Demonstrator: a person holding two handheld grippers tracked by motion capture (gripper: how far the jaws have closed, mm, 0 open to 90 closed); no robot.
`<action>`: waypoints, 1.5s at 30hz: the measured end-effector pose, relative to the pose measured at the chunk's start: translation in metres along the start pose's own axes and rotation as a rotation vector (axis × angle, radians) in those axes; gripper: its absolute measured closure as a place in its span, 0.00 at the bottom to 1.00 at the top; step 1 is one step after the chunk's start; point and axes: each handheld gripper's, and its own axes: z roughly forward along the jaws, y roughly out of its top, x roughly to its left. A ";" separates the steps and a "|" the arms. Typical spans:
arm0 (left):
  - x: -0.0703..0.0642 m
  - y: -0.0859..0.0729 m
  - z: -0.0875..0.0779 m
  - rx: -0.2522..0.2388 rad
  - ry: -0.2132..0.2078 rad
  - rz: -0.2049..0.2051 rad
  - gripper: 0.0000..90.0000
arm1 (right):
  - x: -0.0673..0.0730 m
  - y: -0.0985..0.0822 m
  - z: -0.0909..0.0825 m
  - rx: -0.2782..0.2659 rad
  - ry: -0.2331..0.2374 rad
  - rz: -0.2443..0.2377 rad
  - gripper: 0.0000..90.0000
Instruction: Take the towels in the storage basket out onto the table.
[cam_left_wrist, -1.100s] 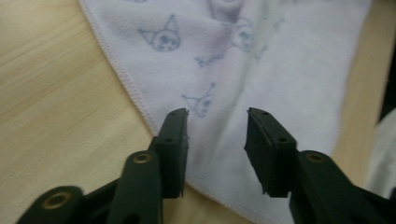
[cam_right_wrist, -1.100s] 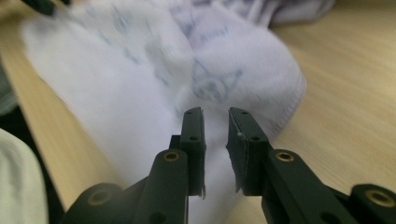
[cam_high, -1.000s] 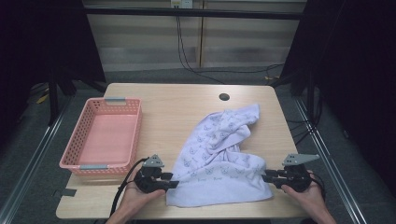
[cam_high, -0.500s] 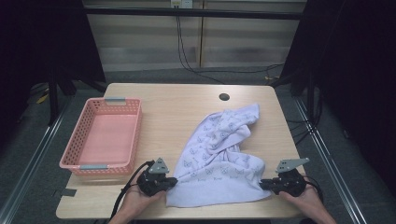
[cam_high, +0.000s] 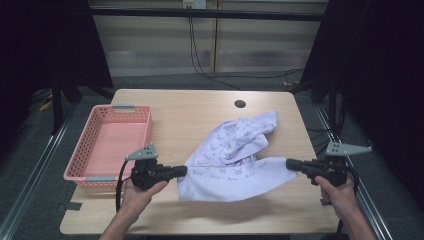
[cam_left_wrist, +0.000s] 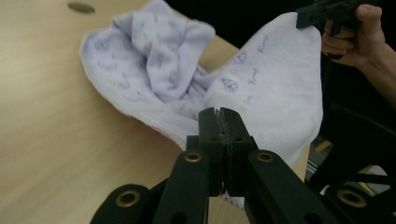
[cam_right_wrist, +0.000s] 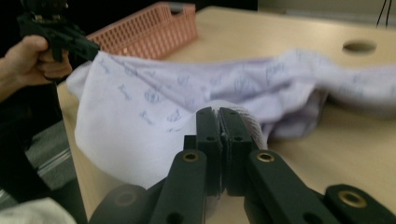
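A pale lilac printed towel (cam_high: 235, 160) lies crumpled on the wooden table (cam_high: 200, 107), its near edge lifted and stretched between both grippers. My left gripper (cam_high: 184, 171) is shut on the towel's near left corner (cam_left_wrist: 210, 116); its jaws have just closed onto the cloth. My right gripper (cam_high: 289, 163) is shut on the near right corner (cam_right_wrist: 233, 112), its jaws also just closed on the fabric. The towel's far part (cam_high: 260, 125) still rests bunched on the tabletop. In the left gripper view the other gripper (cam_left_wrist: 327, 14) pinches the opposite corner.
A pink plastic basket (cam_high: 80, 170) stands at the table's left side, with nothing in it. A round cable hole (cam_high: 240, 104) sits near the far edge. Black frame posts and cables stand beyond the table.
Both grippers have closed on the towel's near corners and risen, lifting and stretching the near edge off the table. The towel's far part has stayed in place.
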 end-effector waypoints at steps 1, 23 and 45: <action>0.000 0.000 0.000 0.000 0.000 0.000 0.99 | 0.001 0.009 -0.001 -0.019 -0.001 -0.006 0.97; -0.006 0.174 -0.081 -0.295 0.141 0.092 0.99 | 0.003 0.201 -0.045 -0.394 -0.112 -0.124 0.98; -0.049 -0.029 -0.056 -0.018 -0.103 -0.085 0.96 | 0.073 -0.036 -0.060 -0.064 -0.007 -0.035 0.92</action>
